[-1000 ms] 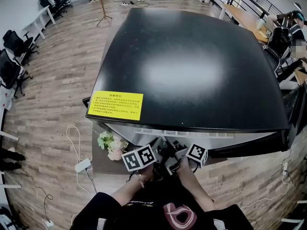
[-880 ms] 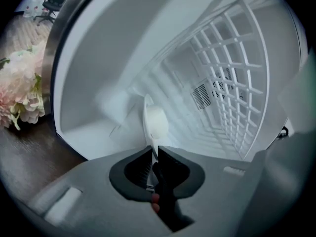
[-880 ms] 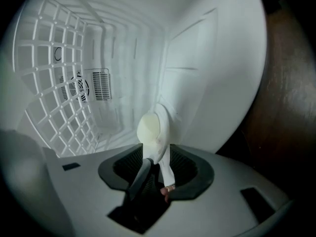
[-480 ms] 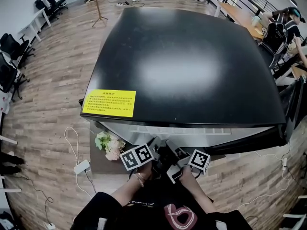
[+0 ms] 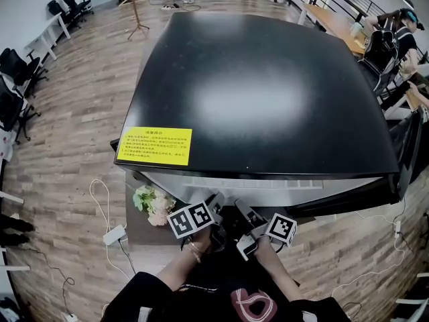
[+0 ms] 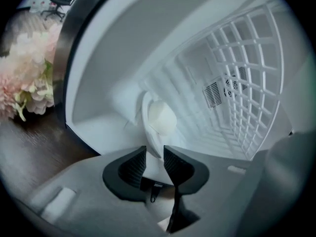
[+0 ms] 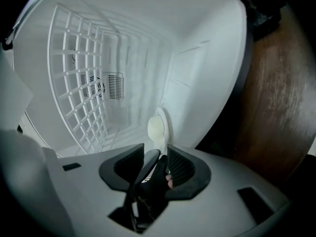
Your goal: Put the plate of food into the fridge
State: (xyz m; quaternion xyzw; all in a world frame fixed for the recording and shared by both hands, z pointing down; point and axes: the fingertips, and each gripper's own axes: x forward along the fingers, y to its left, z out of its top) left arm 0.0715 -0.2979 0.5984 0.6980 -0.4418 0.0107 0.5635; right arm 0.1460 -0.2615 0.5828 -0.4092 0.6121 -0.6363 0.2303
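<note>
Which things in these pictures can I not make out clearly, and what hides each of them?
- Left gripper view: the plate shows, but the pale food on it is too blurred to name.
- Left gripper view: the pink flowers are blurred and cut off by the left edge.
- Head view: the plate and food are hidden under the black fridge top.
- Head view: the print on the yellow label is too small to read.

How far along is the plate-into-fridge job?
Done: the plate of food is inside the fridge. In hand: the left gripper has just been opening, with the plate rim between its jaws, seemingly released. Left: withdraw it, then probably shut the open door.
</note>
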